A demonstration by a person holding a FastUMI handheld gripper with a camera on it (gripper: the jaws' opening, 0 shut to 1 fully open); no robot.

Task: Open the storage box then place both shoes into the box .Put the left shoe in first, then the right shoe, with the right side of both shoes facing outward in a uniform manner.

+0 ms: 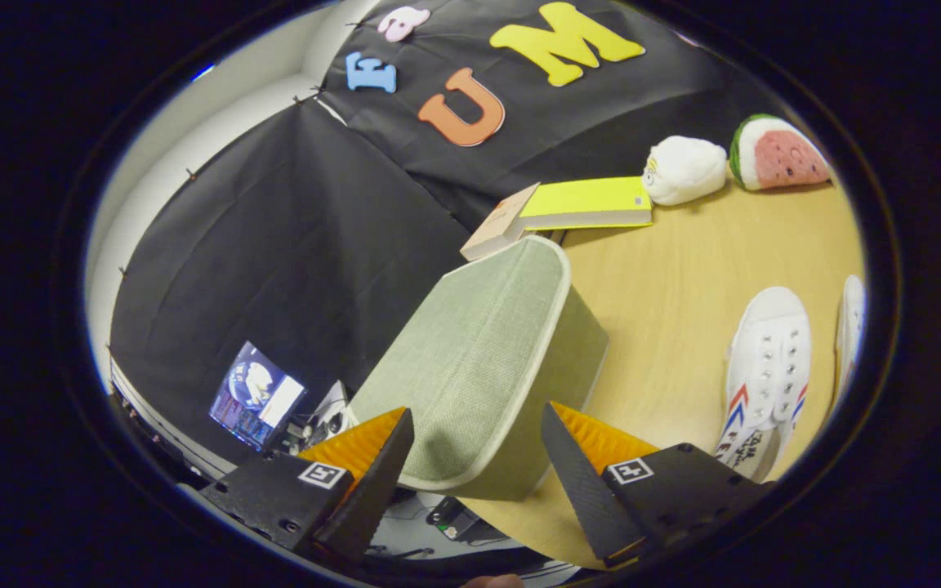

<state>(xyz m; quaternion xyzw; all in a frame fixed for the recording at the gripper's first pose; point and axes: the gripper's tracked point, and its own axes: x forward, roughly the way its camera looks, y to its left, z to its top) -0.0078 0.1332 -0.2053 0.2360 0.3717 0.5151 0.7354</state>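
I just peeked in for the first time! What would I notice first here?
Probably the green storage box, lid closed, filling the gap between the open fingers of the hand-held gripper. Next, the white shoe lying on the wooden table beside it, and the watermelon plush by the far wall.

storage box (pixel 479 359) sits on the table (pixel 683 278) btwn the spread fingers (pixel 372 457), lid on. Two shoes (pixel 764 376) to its right, book (pixel 568 208) behind it, 2 plush toys (pixel 683 170) beyond that.
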